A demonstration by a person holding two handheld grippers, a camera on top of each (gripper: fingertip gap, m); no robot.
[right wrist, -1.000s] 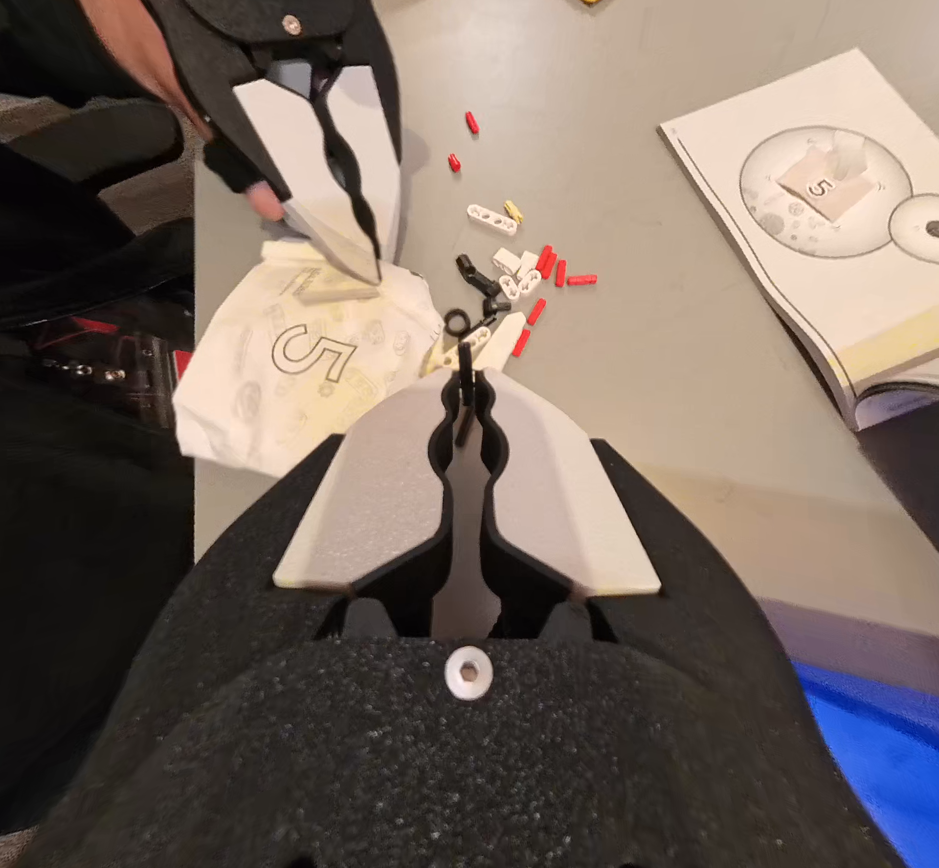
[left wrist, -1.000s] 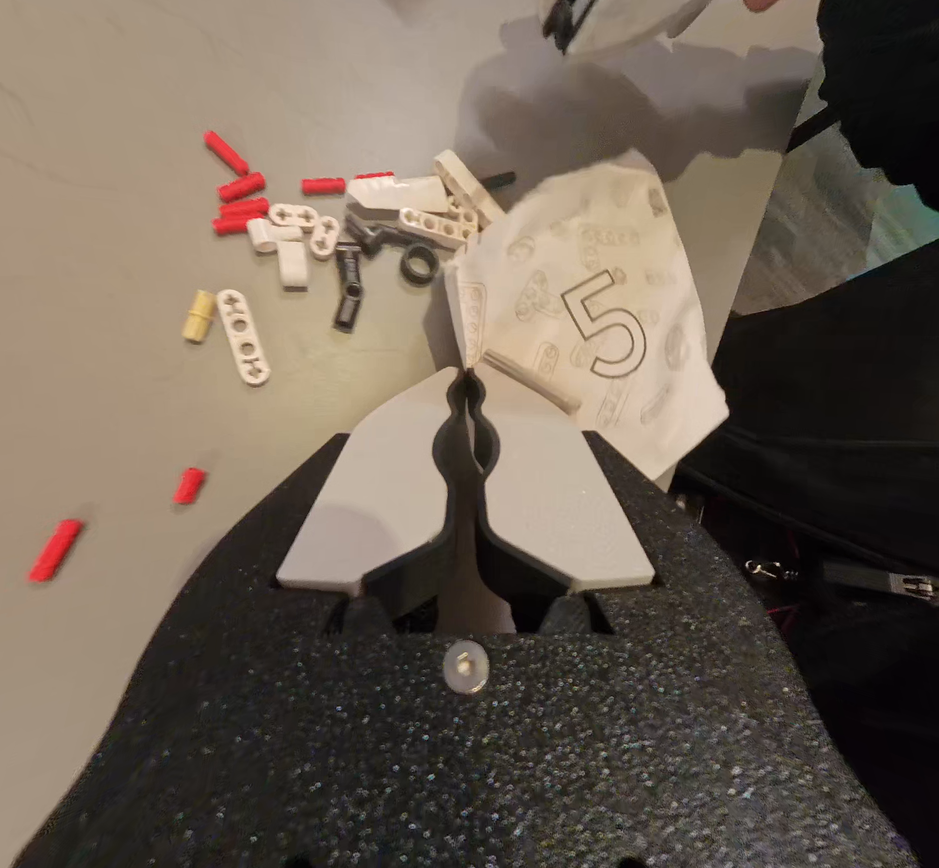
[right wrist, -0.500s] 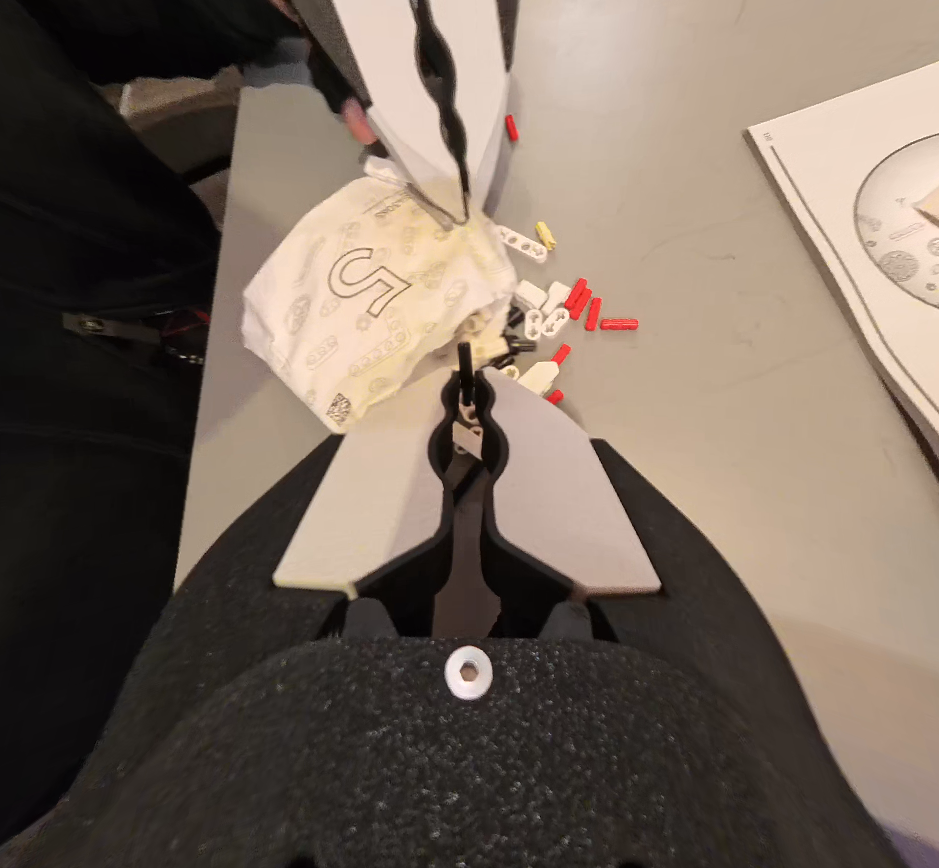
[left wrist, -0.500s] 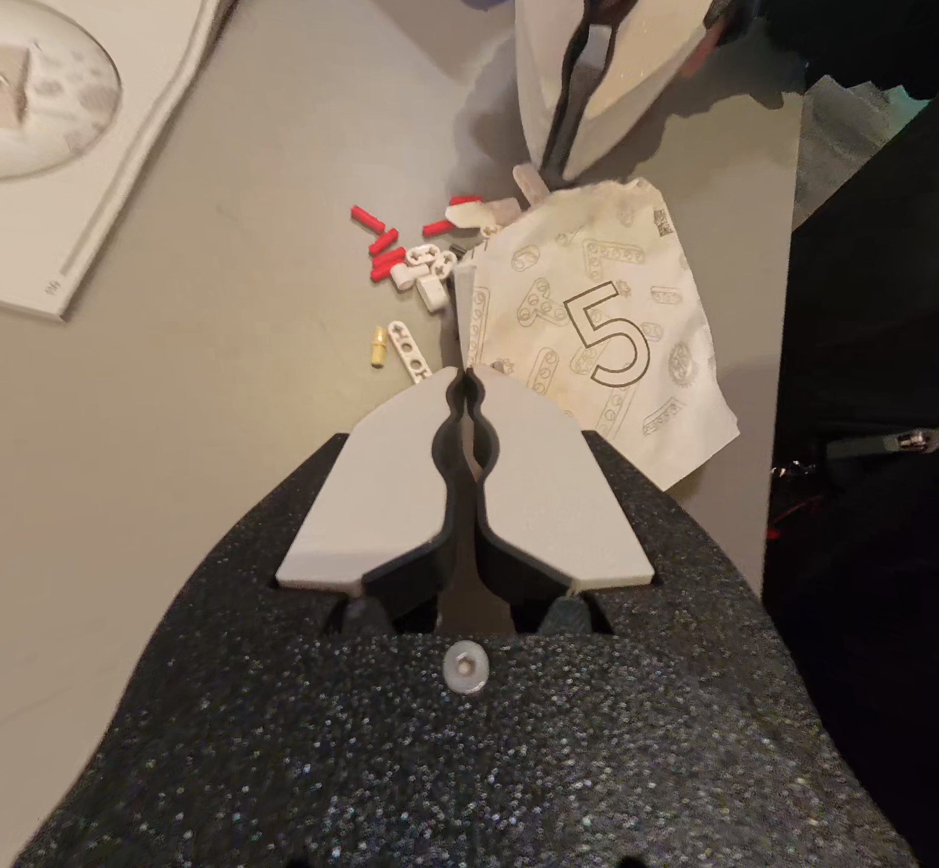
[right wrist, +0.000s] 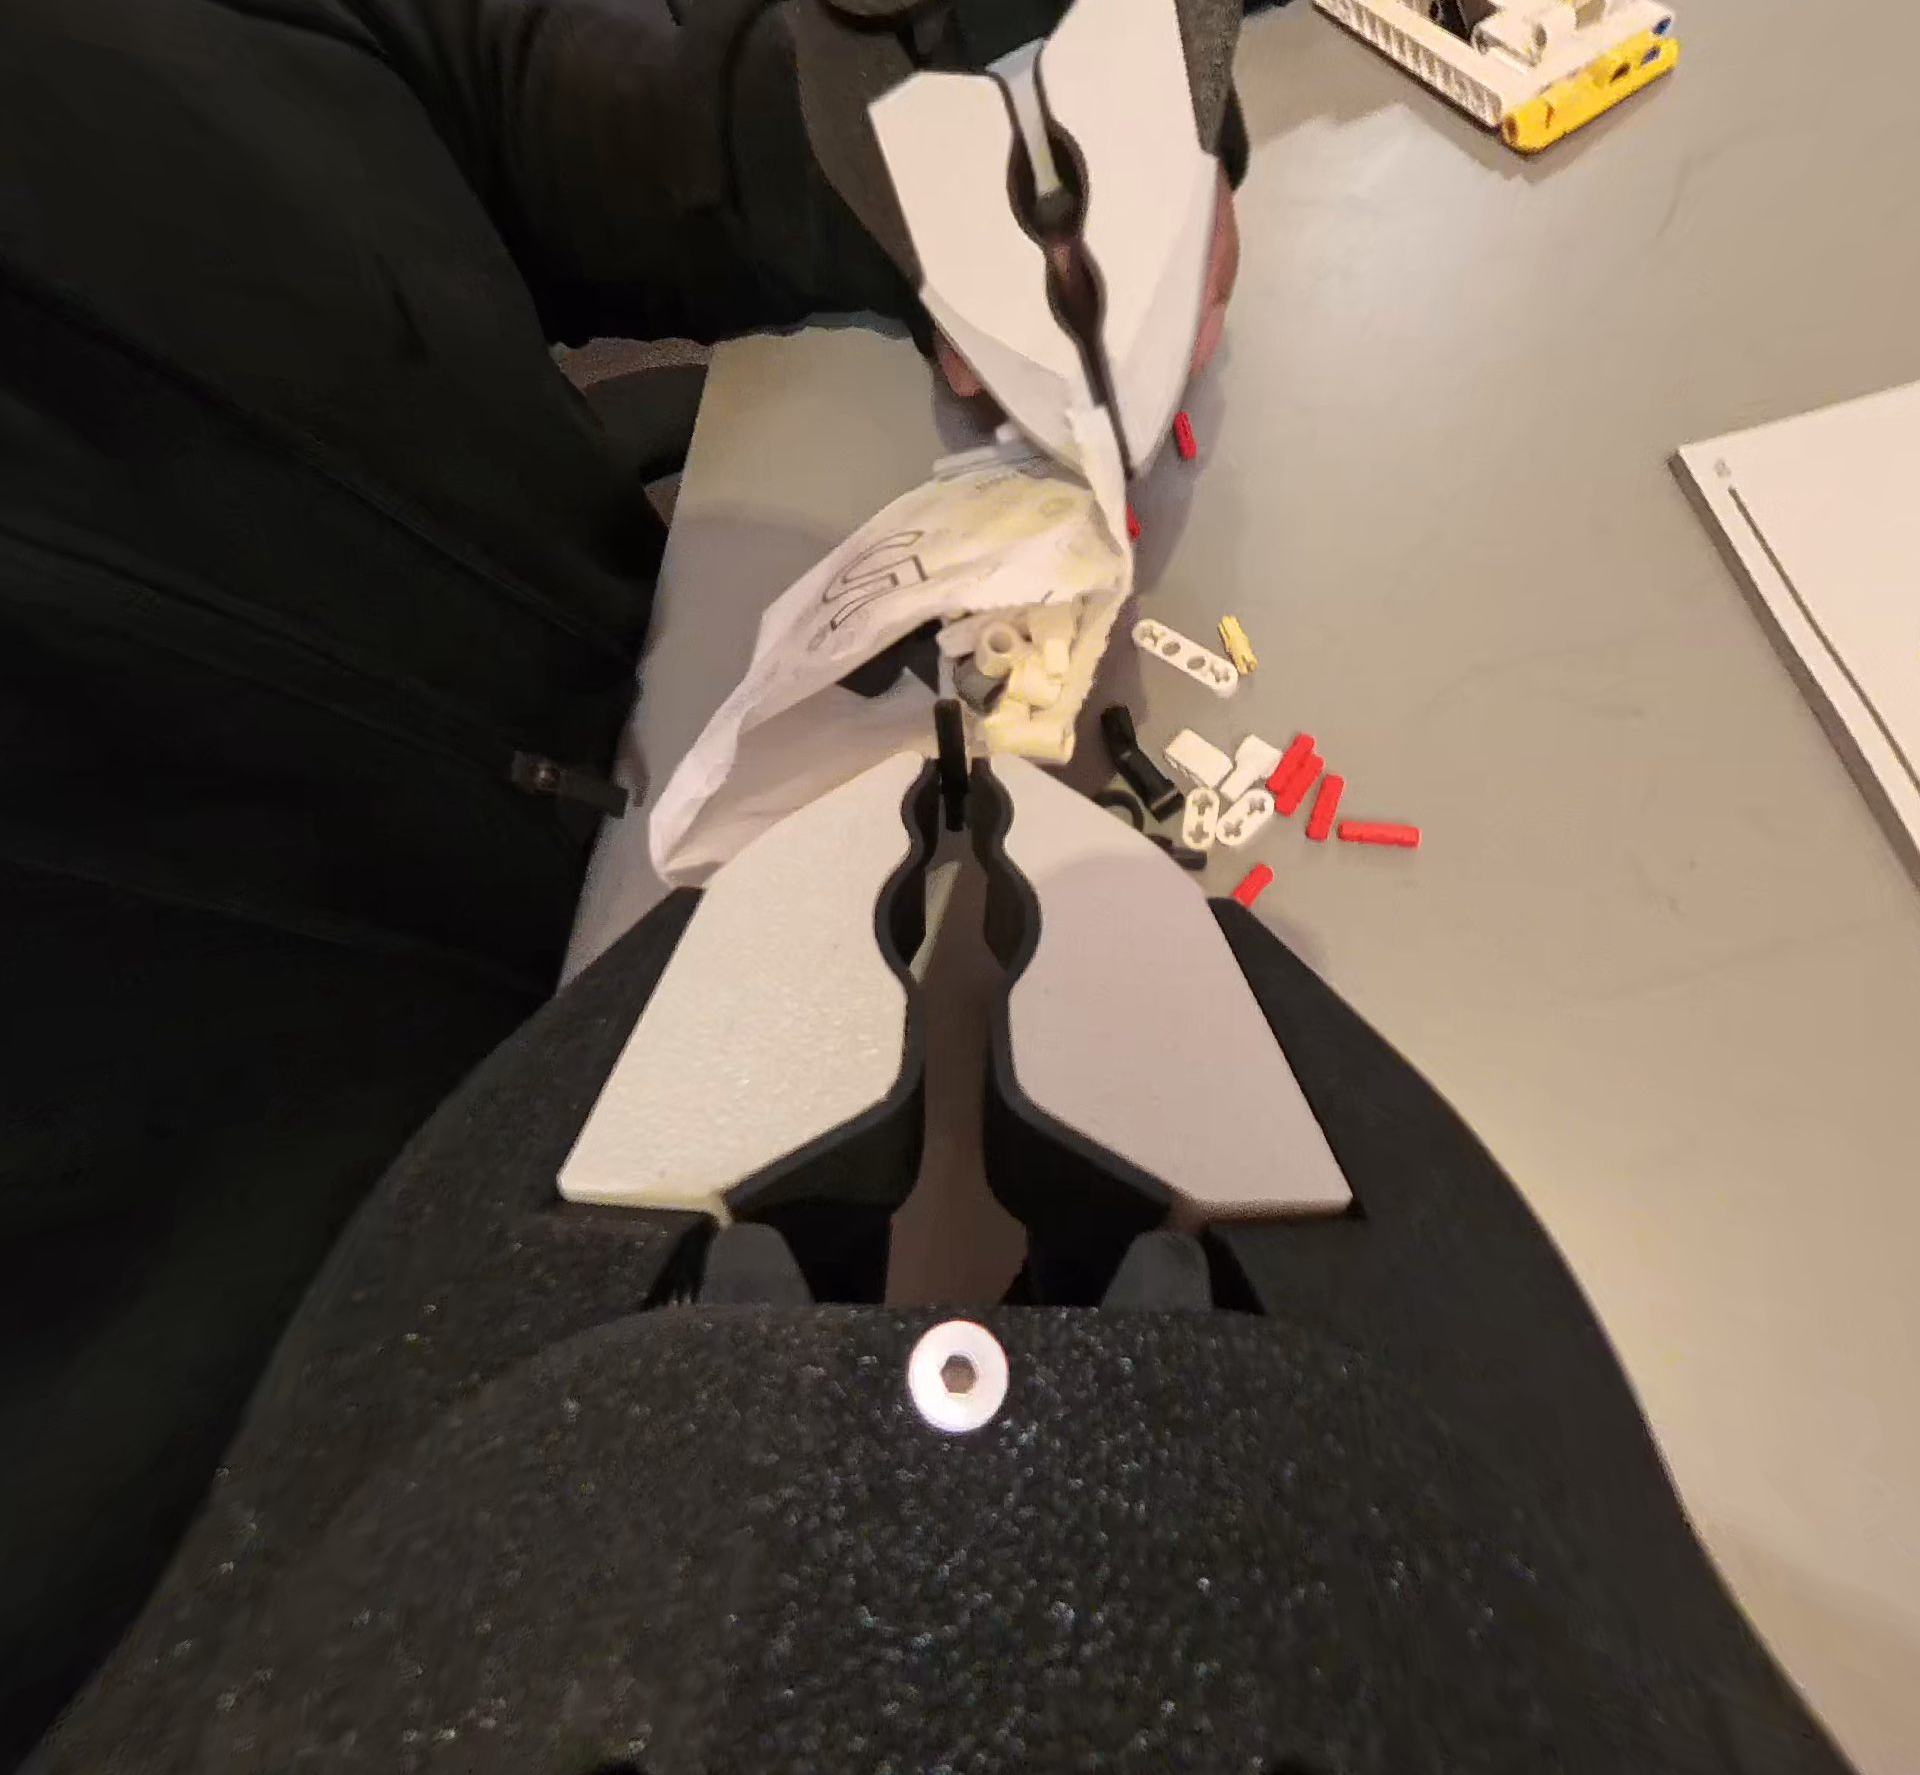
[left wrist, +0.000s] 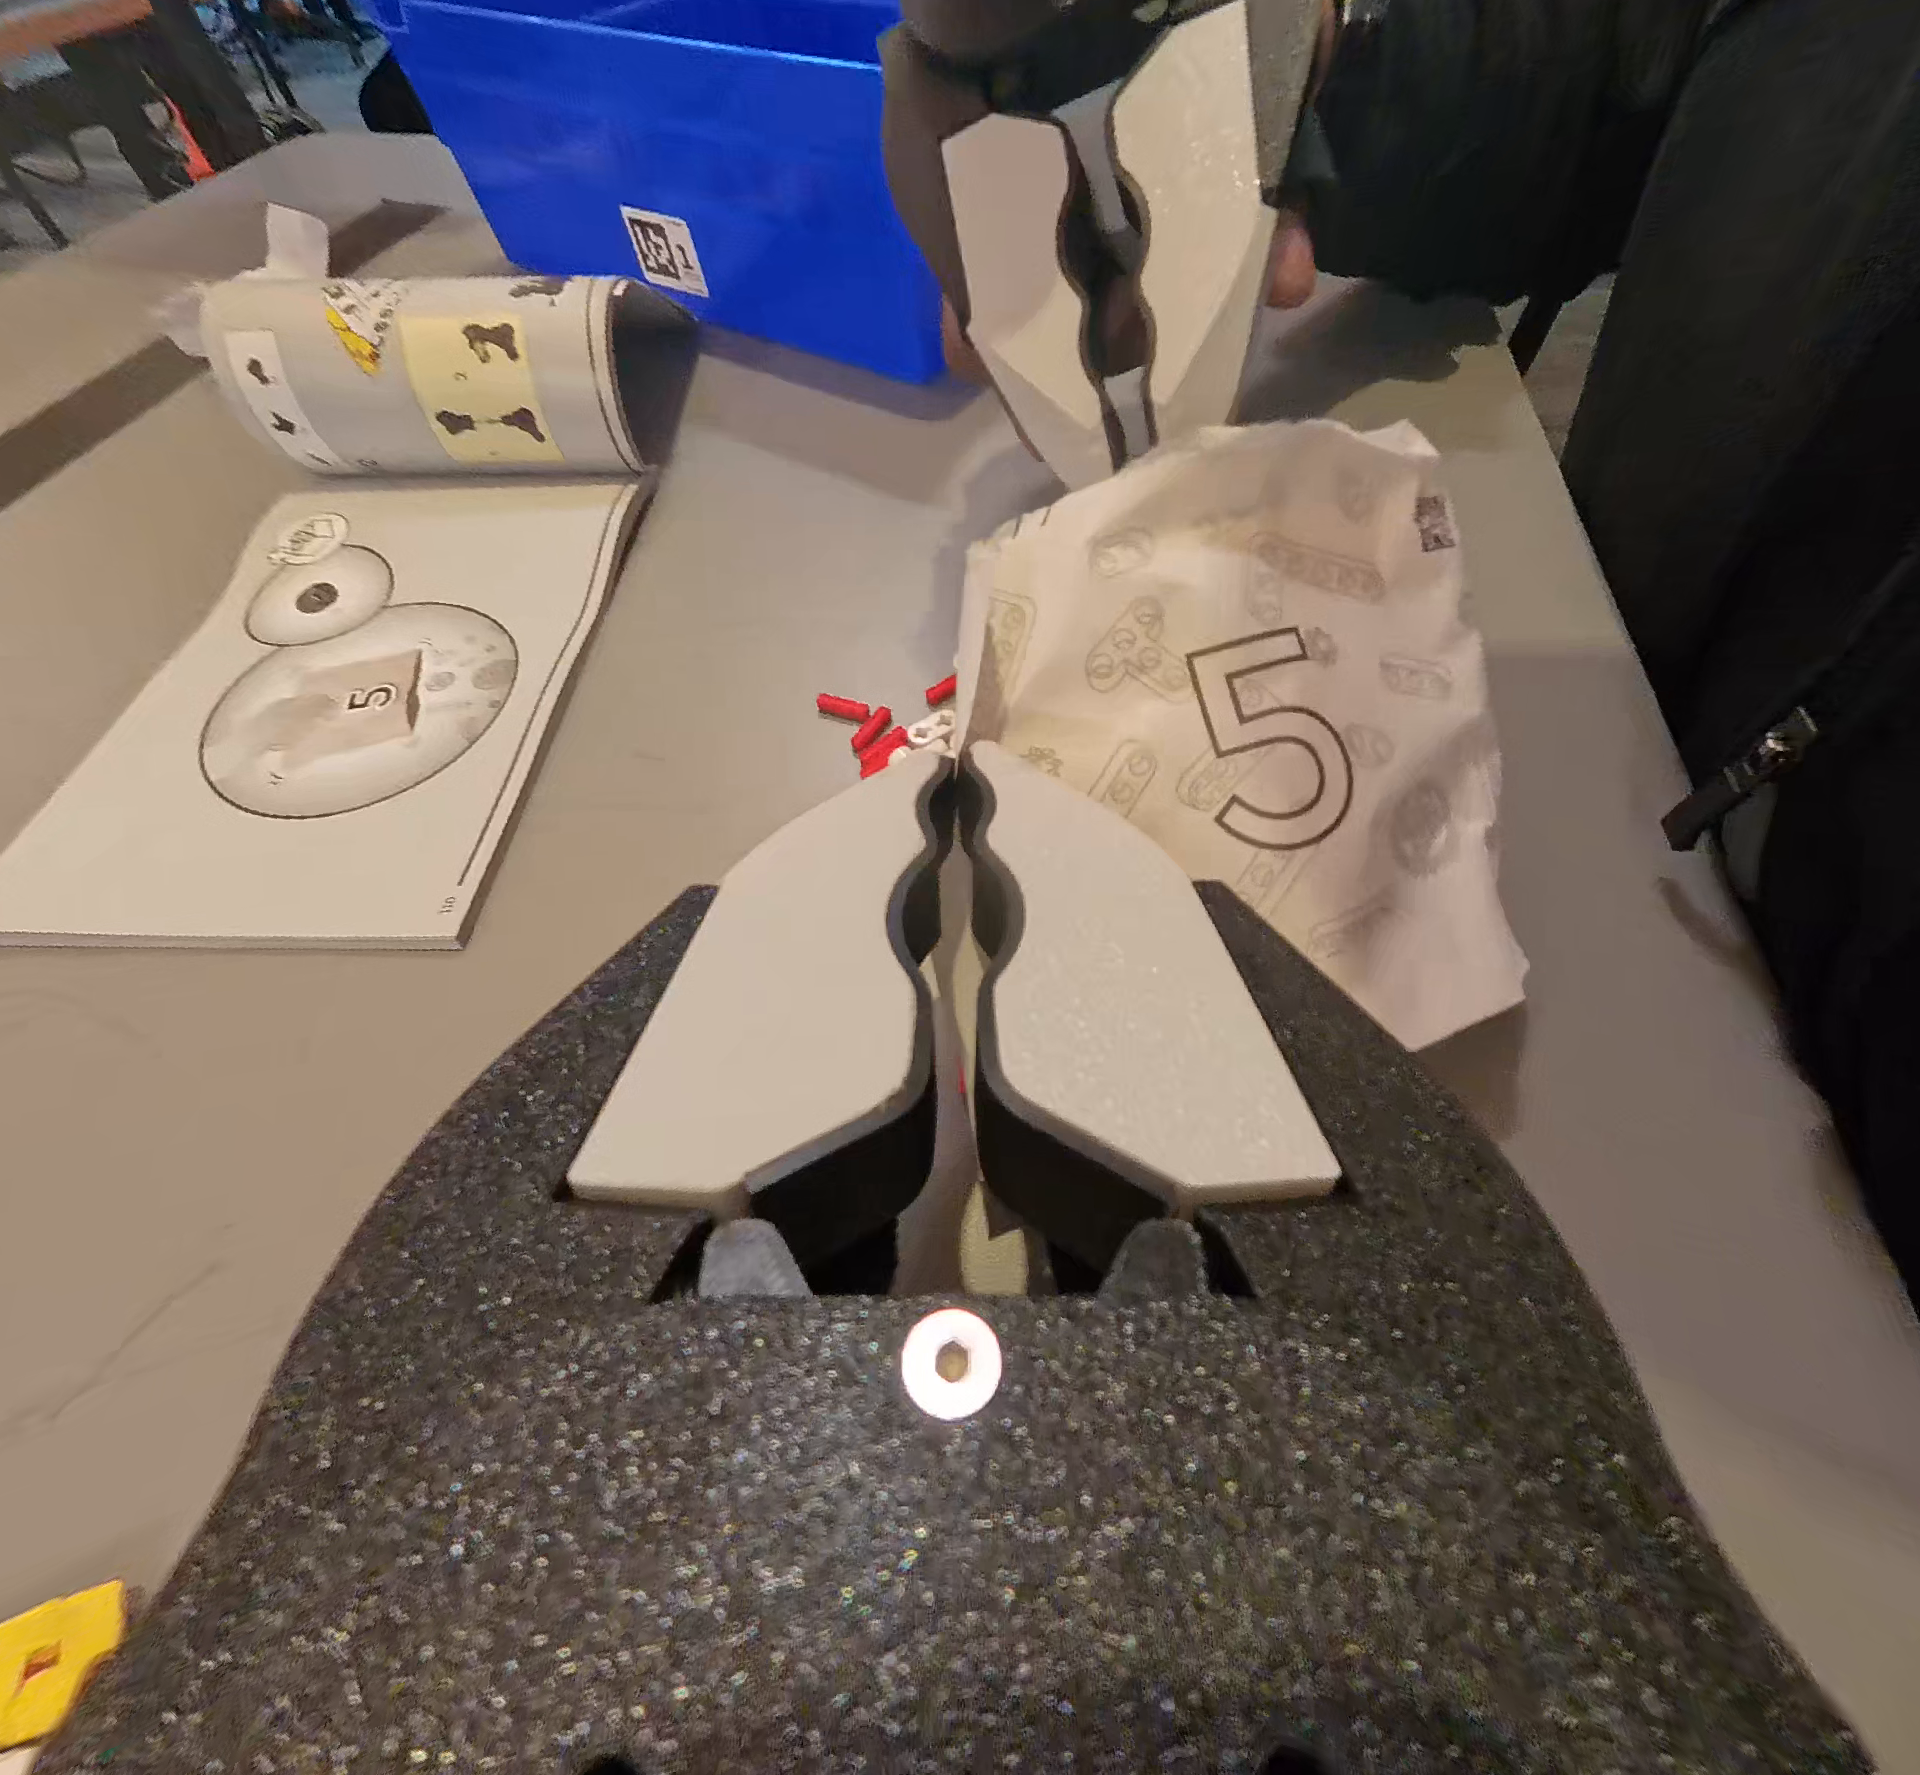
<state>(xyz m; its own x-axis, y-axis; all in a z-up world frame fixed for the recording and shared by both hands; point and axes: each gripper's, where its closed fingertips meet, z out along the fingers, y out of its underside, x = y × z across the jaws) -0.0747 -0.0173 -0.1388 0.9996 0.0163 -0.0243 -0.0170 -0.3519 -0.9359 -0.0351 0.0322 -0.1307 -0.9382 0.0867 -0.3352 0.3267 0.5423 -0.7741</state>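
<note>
Your left gripper (left wrist: pixel 954 775) is clamped shut on the torn edge of the white paper bag (left wrist: pixel 1247 686), lifting its mouth at the table (left wrist: pixel 727 562) edge nearest you. White pieces (right wrist: pixel 1039 676) sit inside the opening. Your right gripper (right wrist: pixel 951 775) stands narrow, pinching a thin black pin (right wrist: pixel 948 723), probably an axle. Red pins (right wrist: pixel 1320 795) lie scattered just beside the bag. The bag bears a large printed numeral, a small code square and outline drawings. The open booklet (left wrist: pixel 312 686) has printing too.
</note>
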